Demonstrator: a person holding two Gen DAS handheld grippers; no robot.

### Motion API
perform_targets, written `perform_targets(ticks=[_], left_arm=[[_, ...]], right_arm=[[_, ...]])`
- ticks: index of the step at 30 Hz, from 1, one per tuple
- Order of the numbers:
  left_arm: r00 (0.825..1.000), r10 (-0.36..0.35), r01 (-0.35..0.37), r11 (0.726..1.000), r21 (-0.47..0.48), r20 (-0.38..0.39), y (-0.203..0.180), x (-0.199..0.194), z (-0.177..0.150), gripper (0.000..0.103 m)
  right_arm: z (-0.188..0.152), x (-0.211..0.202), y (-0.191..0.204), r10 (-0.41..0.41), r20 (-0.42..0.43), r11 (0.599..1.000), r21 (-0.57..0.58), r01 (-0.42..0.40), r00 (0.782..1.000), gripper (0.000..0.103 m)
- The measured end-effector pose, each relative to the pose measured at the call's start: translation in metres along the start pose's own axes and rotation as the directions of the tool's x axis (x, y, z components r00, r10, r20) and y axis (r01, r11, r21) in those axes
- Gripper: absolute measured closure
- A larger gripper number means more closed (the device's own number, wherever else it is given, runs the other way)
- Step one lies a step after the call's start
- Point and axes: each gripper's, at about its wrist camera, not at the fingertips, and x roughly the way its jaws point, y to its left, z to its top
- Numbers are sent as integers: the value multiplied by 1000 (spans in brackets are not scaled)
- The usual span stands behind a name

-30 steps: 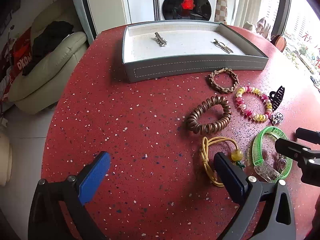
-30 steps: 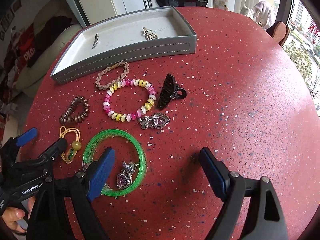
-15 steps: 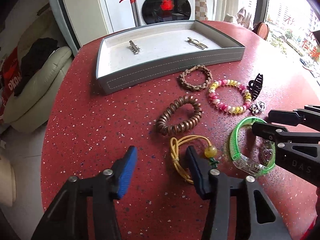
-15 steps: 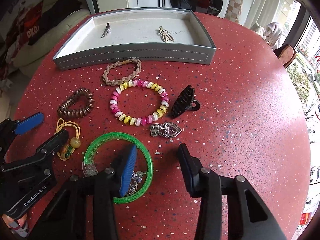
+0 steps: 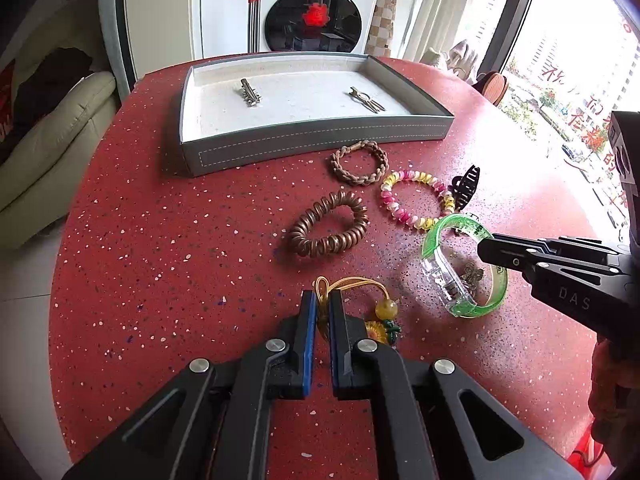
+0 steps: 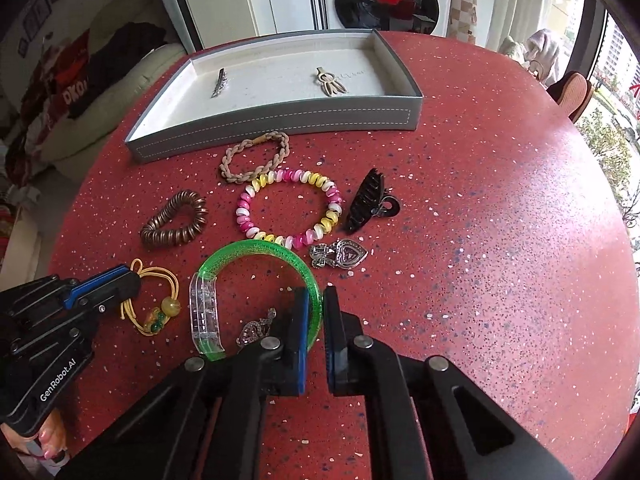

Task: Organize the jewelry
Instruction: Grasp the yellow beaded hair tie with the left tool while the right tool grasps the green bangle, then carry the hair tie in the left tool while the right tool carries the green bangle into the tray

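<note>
On the red speckled table, my left gripper [image 5: 323,299] has its jaws closing, and the pads pinch the yellow cord hair tie [image 5: 386,309] at its knotted end. In the right wrist view my right gripper [image 6: 316,300] has its jaws closing too, pads pressing the right rim of the green bangle [image 6: 248,248]. The left gripper [image 6: 120,284] shows there at the left on the hair tie [image 6: 170,306]. A grey tray [image 5: 312,140] at the back holds two hair clips [image 5: 250,92]. A small silver piece [image 6: 256,326] lies inside the bangle.
Between the tray and the grippers lie a brown coil bracelet [image 5: 328,226], a braided band [image 5: 360,162], a pink and yellow bead bracelet [image 5: 416,198], a black claw clip [image 6: 366,202] and a silver heart brooch [image 6: 340,254]. A cream sofa [image 5: 48,140] stands past the table's left edge.
Both grippers went from wide open to closed, the left onto the yellow cord hair tie, the right onto the green bangle's rim. The left gripper also tilted up a little.
</note>
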Motion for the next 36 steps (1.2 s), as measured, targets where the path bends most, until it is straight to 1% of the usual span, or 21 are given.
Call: perform_targets(ticks=[6,12,14,18,21,24,28,29,31,33,36], left_arm=[[999,-28,29,999,-28,29,7,-18,4,79],[996,-51,53,998,-26,75,9,-39,13,79],[994,-57,59,998,-20,92,9,-46,18,86],[990,-74,78,997,-24,121,11,-55,33,86],[989,-61,64,998,-21,137,13,-59,42,86],[990,-47,50,998,-22,134,16,-59,42,85],[993,27,-27,1000,-2,118,10,-54,27,85],[994,34,-33,999,-5,108,9,-52,21,85],[997,21,-19,999,-28,76,9,-46,11,85],[998,6,-4,1000,-29,55,7,-42,1,85],[999,16,-15,1000,-23,37,6,-35,-8,85]], right_arm=[[4,-17,-10,38,42,998,45,-40,998,96],[9,-29,-13,57,75,996,59,-62,996,96],[12,-31,-14,68,81,995,66,-74,994,96],[17,-37,-14,84,99,993,74,-92,992,96],[24,-40,-14,86,113,993,75,-94,990,96],[28,-42,-14,90,122,992,77,-100,988,96],[25,-39,-13,103,111,991,75,-112,988,96],[23,-38,-13,106,106,991,76,-114,989,96],[19,-35,-13,114,97,989,80,-122,989,96],[14,-34,-13,121,92,988,83,-129,988,96],[9,-35,-14,127,90,987,83,-135,988,96]])
